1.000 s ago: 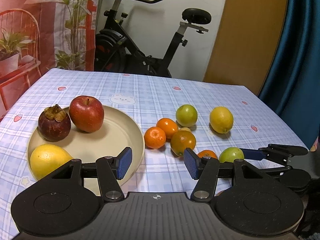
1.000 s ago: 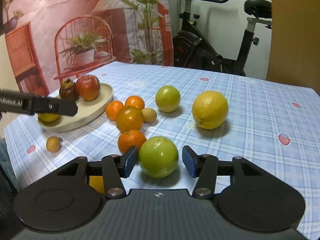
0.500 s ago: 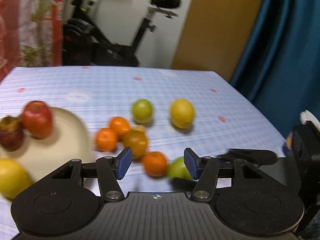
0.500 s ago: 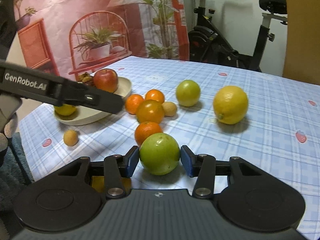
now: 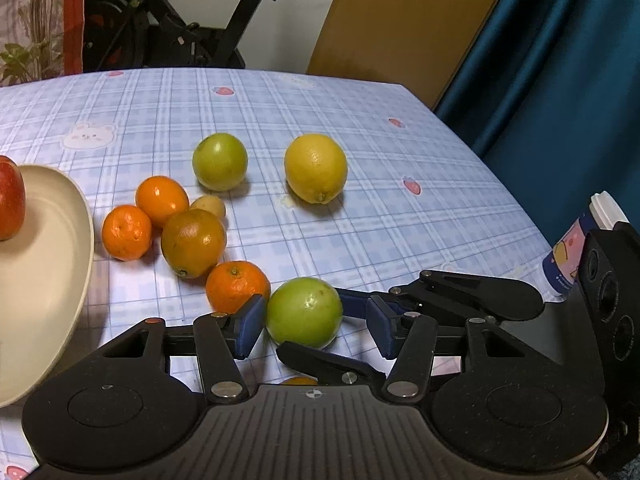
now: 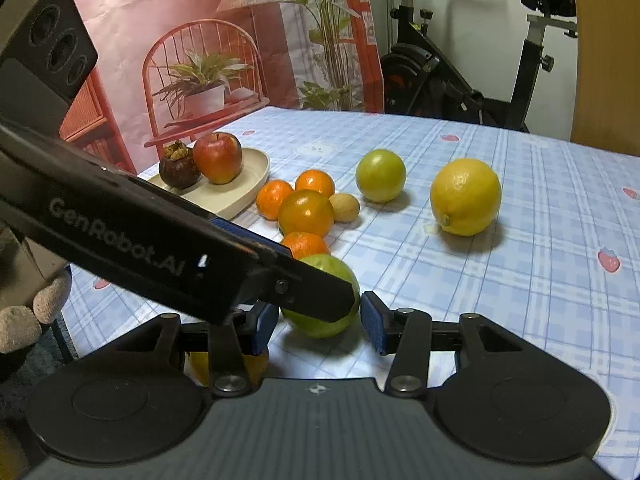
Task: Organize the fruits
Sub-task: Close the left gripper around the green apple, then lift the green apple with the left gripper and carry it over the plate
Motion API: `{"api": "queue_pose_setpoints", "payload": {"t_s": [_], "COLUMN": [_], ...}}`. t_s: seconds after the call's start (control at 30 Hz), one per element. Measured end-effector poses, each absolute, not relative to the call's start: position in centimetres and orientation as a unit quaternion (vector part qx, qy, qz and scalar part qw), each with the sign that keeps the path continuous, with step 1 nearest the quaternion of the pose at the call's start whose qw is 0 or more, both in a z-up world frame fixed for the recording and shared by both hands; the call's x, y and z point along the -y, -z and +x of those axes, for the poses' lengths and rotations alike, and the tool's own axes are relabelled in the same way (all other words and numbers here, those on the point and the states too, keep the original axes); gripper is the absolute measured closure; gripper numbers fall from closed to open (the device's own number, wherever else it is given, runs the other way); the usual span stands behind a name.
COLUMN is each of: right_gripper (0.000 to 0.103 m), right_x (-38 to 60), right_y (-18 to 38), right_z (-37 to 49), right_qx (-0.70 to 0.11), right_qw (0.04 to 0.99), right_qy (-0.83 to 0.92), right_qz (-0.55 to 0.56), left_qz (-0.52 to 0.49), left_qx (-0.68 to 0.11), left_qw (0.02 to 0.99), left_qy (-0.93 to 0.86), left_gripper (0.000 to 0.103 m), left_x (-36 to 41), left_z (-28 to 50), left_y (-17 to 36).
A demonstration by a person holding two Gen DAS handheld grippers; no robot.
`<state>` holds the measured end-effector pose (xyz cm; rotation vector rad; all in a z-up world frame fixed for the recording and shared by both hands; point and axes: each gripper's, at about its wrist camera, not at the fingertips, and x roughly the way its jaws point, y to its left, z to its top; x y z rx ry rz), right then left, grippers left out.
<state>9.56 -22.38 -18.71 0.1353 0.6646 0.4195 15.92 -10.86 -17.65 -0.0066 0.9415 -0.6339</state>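
Found the green fruit (image 5: 304, 312) resting on the table (image 5: 400, 220) close to its near edge. Saw the right gripper (image 6: 318, 328) pinching it, one blue pad against each side. Found the left gripper (image 5: 314, 330) straddling the same fruit with jaws spread: one pad just beside it, the other clear of it with a finger of the right gripper in between. Saw one left finger (image 6: 160, 232) crossing over the fruit's top in the right wrist view.

Noted a tangerine (image 5: 236, 286) touching the green fruit on the far side. Beyond it, counted a darker orange (image 5: 193, 242), two small oranges (image 5: 126, 232) and a small tan fruit (image 5: 210, 206) bunched together. Spotted a second green fruit (image 5: 220, 162) and a lemon (image 5: 316, 168) apart, toward mid-table.

Found a cream plate (image 5: 86, 248) toward the left edge, holding a red apple (image 6: 218, 157) and a mangosteen (image 6: 178, 170). Saw a bottle (image 5: 568, 256) past the right edge.
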Motion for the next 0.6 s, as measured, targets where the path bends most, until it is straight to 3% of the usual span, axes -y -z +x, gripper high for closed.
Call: {"api": "queue_pose_setpoints", "payload": {"t_s": [0.6], "right_gripper": [0.054], "right_x": [22.47], "right_y": [18.88], "right_z": [9.51], "right_qx": [-0.327], "right_qw": [0.92], "right_qy": [-0.202], "right_qz": [0.078], "left_qz": [0.007], "left_qx": [-0.431], "left_qw": [0.849], "left_qy": [0.305], "left_gripper": [0.048], "left_x": [11.3], "left_z": [15.67], "left_y": [17.71]}}
